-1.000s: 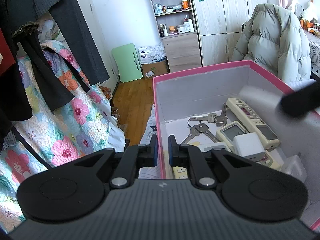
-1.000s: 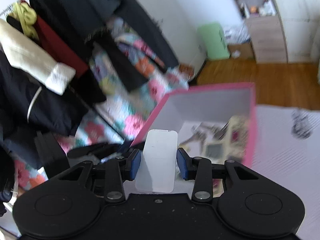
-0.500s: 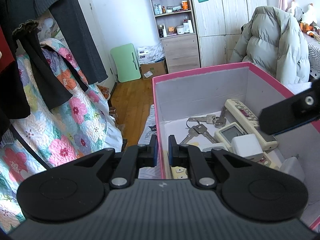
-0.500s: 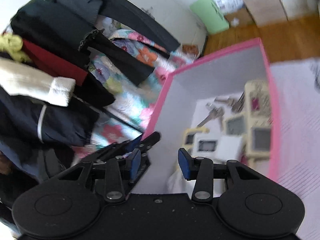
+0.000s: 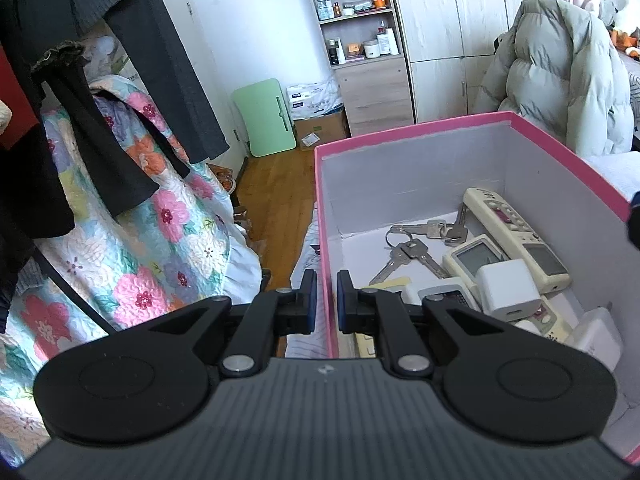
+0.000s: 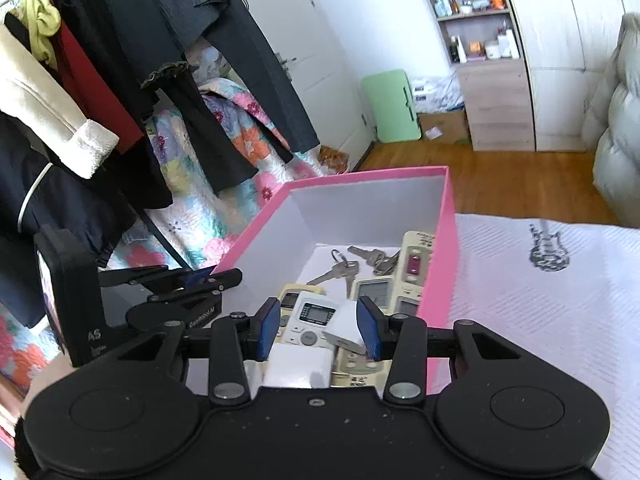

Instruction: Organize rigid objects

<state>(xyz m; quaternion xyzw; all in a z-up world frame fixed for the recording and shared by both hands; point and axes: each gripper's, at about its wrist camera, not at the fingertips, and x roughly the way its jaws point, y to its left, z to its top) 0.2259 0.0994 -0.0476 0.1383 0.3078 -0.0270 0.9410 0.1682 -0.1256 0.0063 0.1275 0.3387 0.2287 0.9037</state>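
Note:
A pink box (image 5: pixel 408 133) (image 6: pixel 448 240) with white inside walls holds keys (image 5: pixel 404 252) (image 6: pixel 340 270), several remote controls (image 5: pixel 512 228) (image 6: pixel 312 316), a white charger cube (image 5: pixel 506 288) (image 6: pixel 346 330) and a white flat case (image 6: pixel 298 366). My left gripper (image 5: pixel 323 296) is shut on the box's left wall; it also shows in the right wrist view (image 6: pixel 188 280). My right gripper (image 6: pixel 318 330) is open and empty, above the near end of the box, over the white case.
The box stands on a white cloth with a guitar print (image 6: pixel 548 248). Hanging dark clothes (image 6: pixel 120 80) and a floral quilt (image 5: pixel 120 240) are at the left. A grey puffer jacket (image 5: pixel 560 80), a shelf unit (image 5: pixel 360 40) and a green folded table (image 5: pixel 264 120) stand behind.
My right gripper held the white case a second ago, opened and let it go into the box, and has drawn back level. The left gripper has kept its hold.

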